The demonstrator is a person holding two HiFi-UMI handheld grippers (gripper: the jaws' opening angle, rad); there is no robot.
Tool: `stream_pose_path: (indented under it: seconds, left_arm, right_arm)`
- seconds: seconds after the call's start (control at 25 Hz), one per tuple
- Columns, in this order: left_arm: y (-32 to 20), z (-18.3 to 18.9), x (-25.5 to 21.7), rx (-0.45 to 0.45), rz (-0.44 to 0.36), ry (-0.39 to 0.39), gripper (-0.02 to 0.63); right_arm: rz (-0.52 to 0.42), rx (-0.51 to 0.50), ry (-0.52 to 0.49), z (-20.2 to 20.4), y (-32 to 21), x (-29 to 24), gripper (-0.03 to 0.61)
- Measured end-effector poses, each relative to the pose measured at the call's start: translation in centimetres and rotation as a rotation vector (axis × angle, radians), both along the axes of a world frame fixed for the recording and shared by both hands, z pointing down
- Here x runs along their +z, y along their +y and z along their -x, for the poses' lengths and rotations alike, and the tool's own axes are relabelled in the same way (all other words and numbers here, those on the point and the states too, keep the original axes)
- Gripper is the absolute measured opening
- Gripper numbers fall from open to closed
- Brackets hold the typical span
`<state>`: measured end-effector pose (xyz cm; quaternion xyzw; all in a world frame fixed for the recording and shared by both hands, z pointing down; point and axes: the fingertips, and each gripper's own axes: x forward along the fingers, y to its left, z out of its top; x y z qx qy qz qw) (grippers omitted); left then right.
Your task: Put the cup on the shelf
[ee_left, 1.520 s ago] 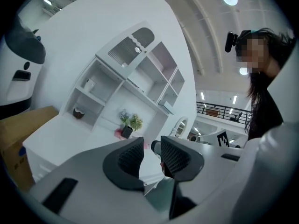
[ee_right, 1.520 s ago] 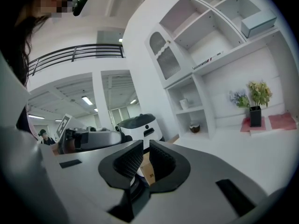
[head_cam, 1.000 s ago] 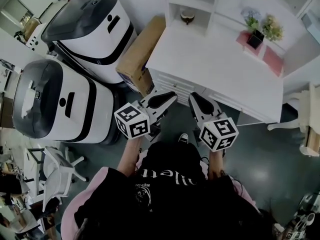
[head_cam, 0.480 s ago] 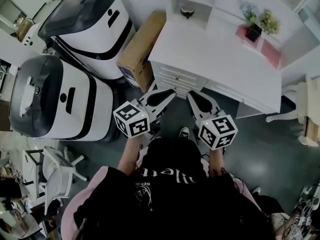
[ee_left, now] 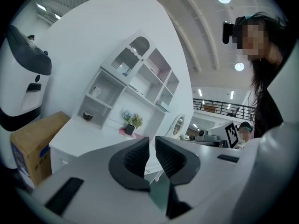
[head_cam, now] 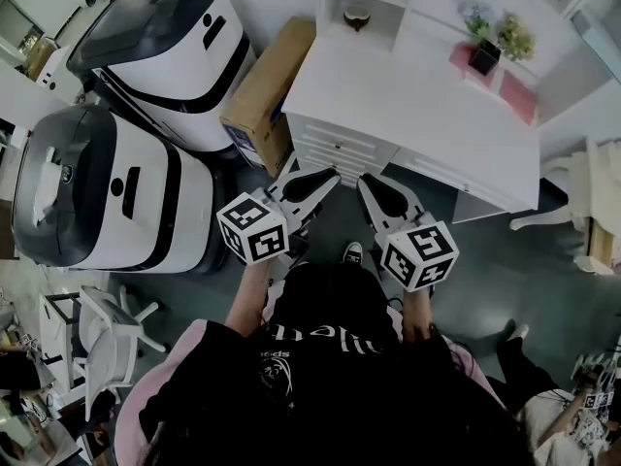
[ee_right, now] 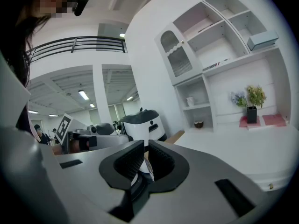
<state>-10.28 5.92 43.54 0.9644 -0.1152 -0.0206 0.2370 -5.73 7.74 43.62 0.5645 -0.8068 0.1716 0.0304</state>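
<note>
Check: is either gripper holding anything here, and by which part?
Nothing is held. The left gripper and the right gripper both have their jaws closed together with nothing between them.

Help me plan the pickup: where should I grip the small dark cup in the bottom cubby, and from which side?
Probably across its round sides, from the open front: the dark cup stands upright in a cubby walled on both sides and above.

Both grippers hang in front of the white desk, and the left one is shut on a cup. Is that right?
No. The left gripper is shut, but empty: the left gripper view shows nothing between its jaws. The rest stands.
</note>
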Motion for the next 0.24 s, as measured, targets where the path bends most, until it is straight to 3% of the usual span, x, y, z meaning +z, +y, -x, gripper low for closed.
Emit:
stream_pose_path:
  seconds: [0.24]
  left_arm:
    - [0.14,-0.38,0.21,-0.004,0.006,-0.002,0.052]
  right_arm:
    - [-0.019,-0.007,-0.004,-0.07,0.35,-0.73,0.063]
